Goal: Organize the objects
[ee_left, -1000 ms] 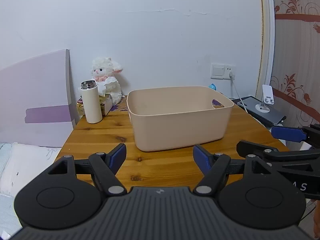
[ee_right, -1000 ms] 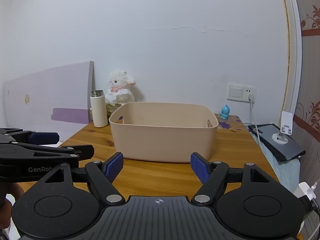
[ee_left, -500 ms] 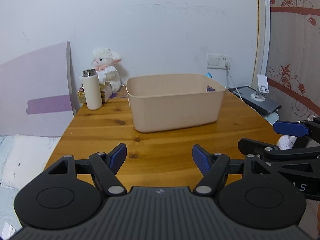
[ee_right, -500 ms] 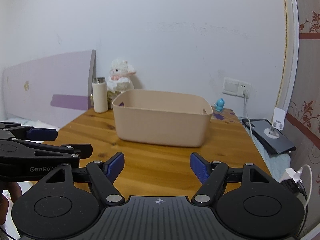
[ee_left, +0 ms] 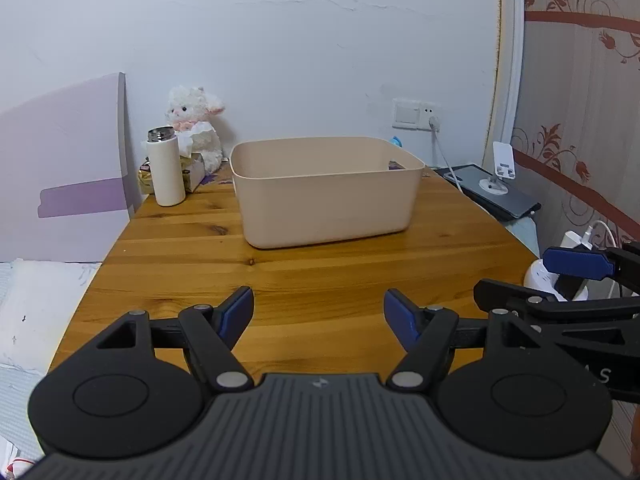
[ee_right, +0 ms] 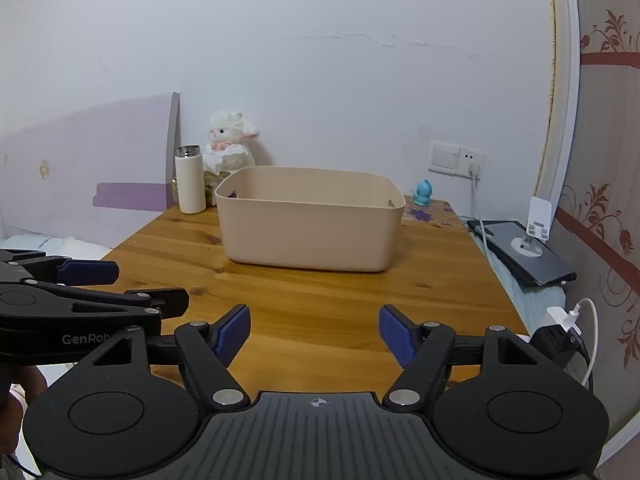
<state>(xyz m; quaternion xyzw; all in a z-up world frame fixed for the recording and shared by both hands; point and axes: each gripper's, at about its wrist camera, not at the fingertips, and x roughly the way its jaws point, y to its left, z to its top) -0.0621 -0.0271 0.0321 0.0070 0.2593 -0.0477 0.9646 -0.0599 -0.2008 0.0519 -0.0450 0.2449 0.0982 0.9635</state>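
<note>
A beige plastic bin (ee_left: 326,190) stands on the wooden table (ee_left: 304,280), also in the right wrist view (ee_right: 310,222). Its inside is hidden from here. My left gripper (ee_left: 318,314) is open and empty above the table's near part, well short of the bin. My right gripper (ee_right: 314,330) is open and empty beside it, also short of the bin. A white thermos (ee_left: 165,172) and a white plush lamb (ee_left: 196,132) stand at the table's back left. A small blue figurine (ee_right: 423,192) stands at the back right.
A tissue box (ee_left: 192,170) sits behind the thermos. A lilac board (ee_left: 64,152) leans at the left. A dark tablet with a white phone stand (ee_right: 524,252) lies right of the table. A wall socket with a cable (ee_right: 456,158) and a charger (ee_right: 568,318) are at the right.
Both grippers have pulled back from the bin, which now looks smaller and farther. More bare table shows in front. Both stay open.
</note>
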